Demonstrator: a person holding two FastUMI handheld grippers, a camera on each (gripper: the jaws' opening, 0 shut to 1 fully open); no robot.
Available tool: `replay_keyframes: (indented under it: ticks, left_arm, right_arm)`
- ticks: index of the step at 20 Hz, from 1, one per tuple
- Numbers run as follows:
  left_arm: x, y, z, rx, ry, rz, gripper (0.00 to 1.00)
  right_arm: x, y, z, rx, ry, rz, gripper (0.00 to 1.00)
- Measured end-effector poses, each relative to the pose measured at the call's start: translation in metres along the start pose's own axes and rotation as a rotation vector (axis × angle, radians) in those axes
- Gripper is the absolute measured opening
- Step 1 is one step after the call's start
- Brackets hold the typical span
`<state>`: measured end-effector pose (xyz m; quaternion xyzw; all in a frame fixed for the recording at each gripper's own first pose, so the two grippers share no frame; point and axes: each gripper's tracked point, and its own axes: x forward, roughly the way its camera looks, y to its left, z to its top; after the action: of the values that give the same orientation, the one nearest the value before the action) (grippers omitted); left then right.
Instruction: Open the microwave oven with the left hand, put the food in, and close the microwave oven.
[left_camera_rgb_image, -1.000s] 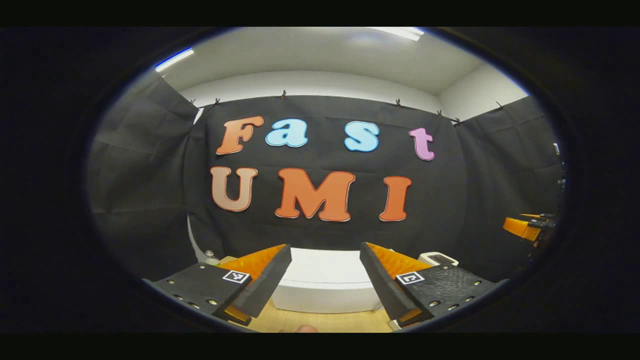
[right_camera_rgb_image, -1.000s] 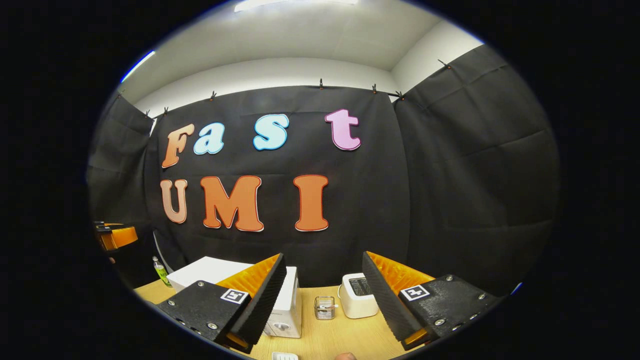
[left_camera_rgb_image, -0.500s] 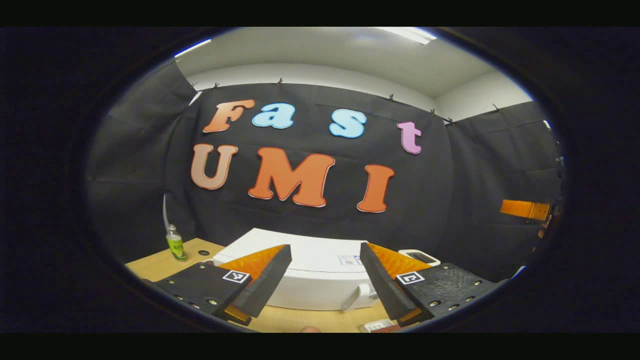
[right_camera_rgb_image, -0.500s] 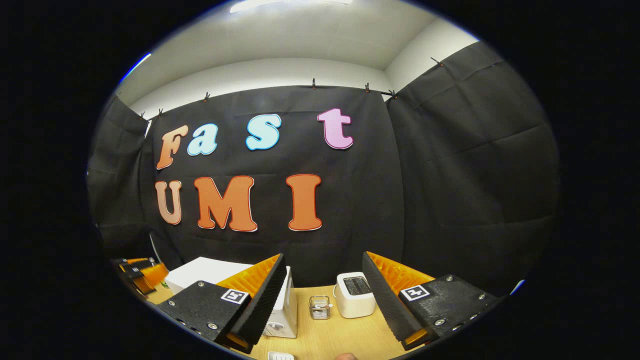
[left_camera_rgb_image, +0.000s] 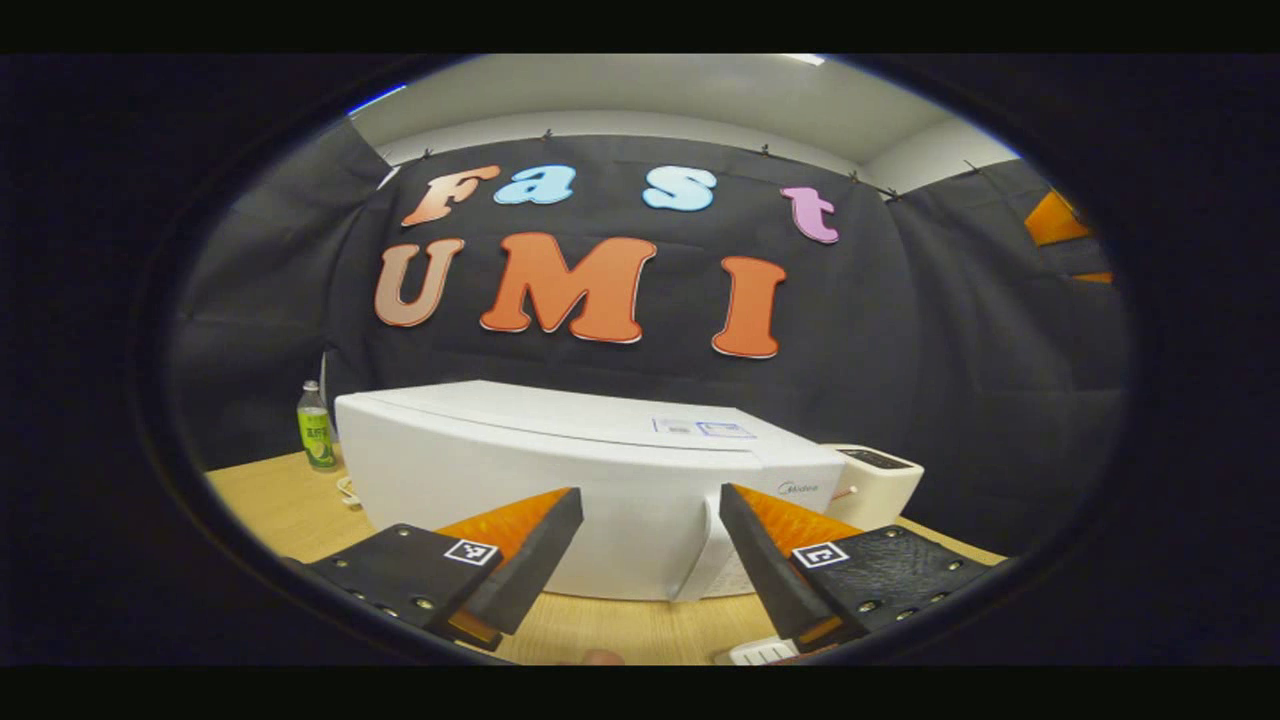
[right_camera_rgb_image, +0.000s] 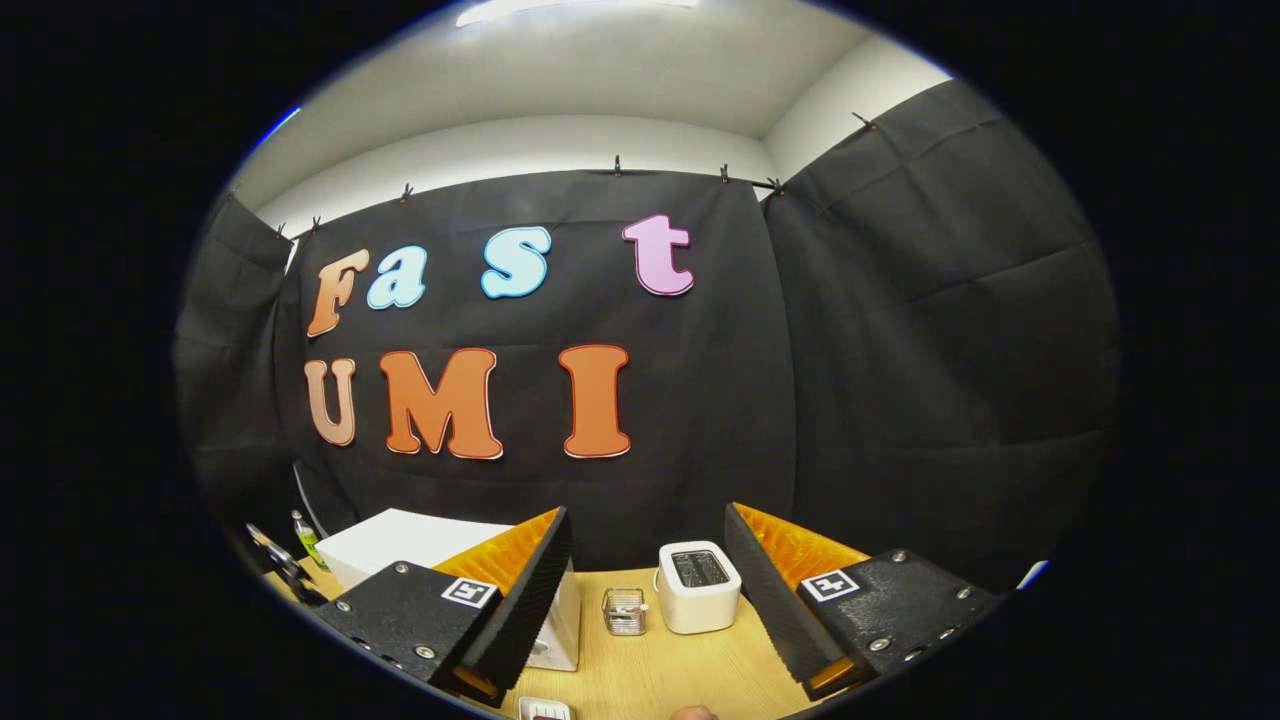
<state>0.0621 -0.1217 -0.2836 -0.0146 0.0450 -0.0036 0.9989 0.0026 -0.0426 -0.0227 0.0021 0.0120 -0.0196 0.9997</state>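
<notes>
The left gripper (left_camera_rgb_image: 650, 560) hung wide open and empty before the closed white microwave oven (left_camera_rgb_image: 590, 480) on the wooden table (left_camera_rgb_image: 270, 500). The right gripper (right_camera_rgb_image: 650, 590) was likewise spread wide, holding nothing, above the table, with a white toaster (right_camera_rgb_image: 698, 585) beyond it

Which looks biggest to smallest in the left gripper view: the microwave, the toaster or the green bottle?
1. Microwave oven, by far the largest.
2. Toaster, partly hidden behind the microwave's right end.
3. Green bottle.
The toaster and bottle are close in apparent size, and both stand farther back, so their true sizes stay unsure.
</notes>
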Motion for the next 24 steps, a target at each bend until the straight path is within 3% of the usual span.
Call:
replay_keyframes:
  ticks: [2, 3, 7, 9, 12, 13, 15, 16, 17, 19, 22, 24]
  left_arm:
    - [0.006, -0.008, -0.024, 0.028, 0.029, -0.004, 0.87]
    - [0.008, -0.013, -0.034, 0.031, 0.045, -0.019, 0.90]
    - [0.009, -0.022, -0.032, 0.116, -0.007, -0.017, 0.89]
    - [0.010, -0.026, -0.048, 0.121, 0.036, -0.021, 0.89]
    - [0.010, -0.040, -0.064, 0.096, 0.092, -0.060, 0.73]
    - [0.009, -0.047, -0.063, 0.121, 0.084, -0.077, 0.44]
    - [0.005, -0.043, -0.063, 0.209, 0.071, -0.031, 0.17]
    - [0.002, -0.040, -0.065, 0.212, 0.067, -0.022, 0.18]
    - [-0.004, -0.047, -0.068, 0.175, 0.068, -0.051, 0.00]
    - [-0.015, -0.040, -0.074, 0.114, 0.082, -0.064, 0.02]
    - [-0.007, -0.023, -0.072, 0.123, 0.091, -0.040, 0.02]
    - [-0.004, -0.012, -0.080, 0.121, 0.146, 0.019, 0.00]
  right_arm:
    - [0.001, -0.008, -0.001, -0.022, -0.004, -0.019, 0.95]
    - [0.001, -0.011, -0.001, -0.025, -0.006, -0.026, 0.95]
    - [0.001, -0.010, -0.006, -0.014, 0.000, -0.024, 0.95]
    - [0.000, -0.012, -0.010, -0.016, 0.005, -0.022, 0.95]
    - [-0.003, -0.012, -0.014, -0.018, 0.014, -0.017, 0.95]
    - [-0.004, -0.013, -0.013, -0.020, 0.015, -0.019, 0.95]
    - [-0.007, -0.017, -0.012, -0.024, 0.012, -0.028, 0.95]
    - [-0.008, -0.018, -0.011, -0.022, 0.008, -0.031, 0.95]
    - [-0.011, -0.018, -0.009, -0.021, 0.004, -0.032, 0.95]
    - [-0.013, -0.021, -0.006, -0.016, -0.006, -0.035, 0.95]
    - [-0.017, -0.018, -0.003, 0.006, -0.013, -0.028, 0.95]
    - [-0.018, -0.015, -0.002, 0.010, -0.019, -0.018, 0.95]
